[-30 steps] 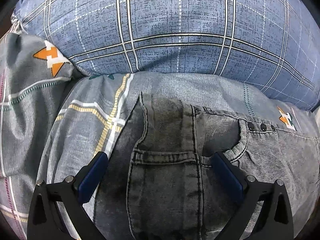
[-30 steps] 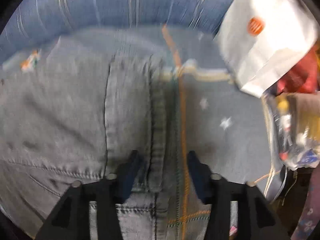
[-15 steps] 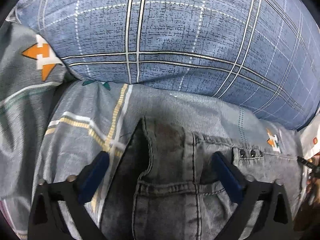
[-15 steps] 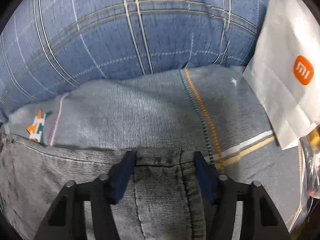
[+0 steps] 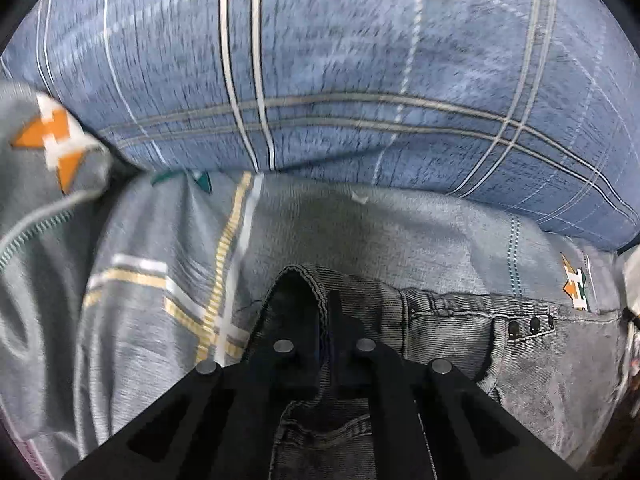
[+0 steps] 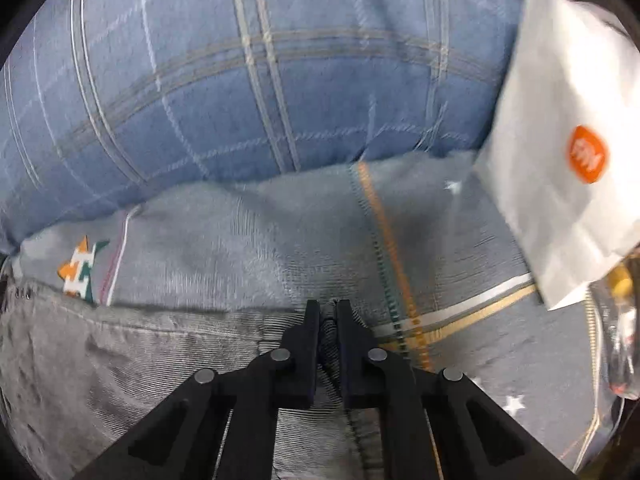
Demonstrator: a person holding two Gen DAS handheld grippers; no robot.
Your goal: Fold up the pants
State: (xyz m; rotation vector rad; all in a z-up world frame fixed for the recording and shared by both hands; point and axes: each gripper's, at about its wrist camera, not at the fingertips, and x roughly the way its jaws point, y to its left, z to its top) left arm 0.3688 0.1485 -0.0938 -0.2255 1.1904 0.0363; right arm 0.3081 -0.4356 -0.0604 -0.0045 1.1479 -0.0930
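Left wrist view: left gripper (image 5: 326,312) now clamped on the top edge of the grey pants (image 5: 540,360), wide apart half a second earlier. Right wrist view: right gripper (image 6: 328,320) likewise pinched shut on the far corner of that edge, narrowed from a loose straddle. Both corners apparently secured, ready for lifting into a fold. Pants spread on the grey sheet (image 6: 240,248); blue pillow (image 5: 340,72) close ahead, white bag (image 6: 560,152) at right, likely crowding the fold.
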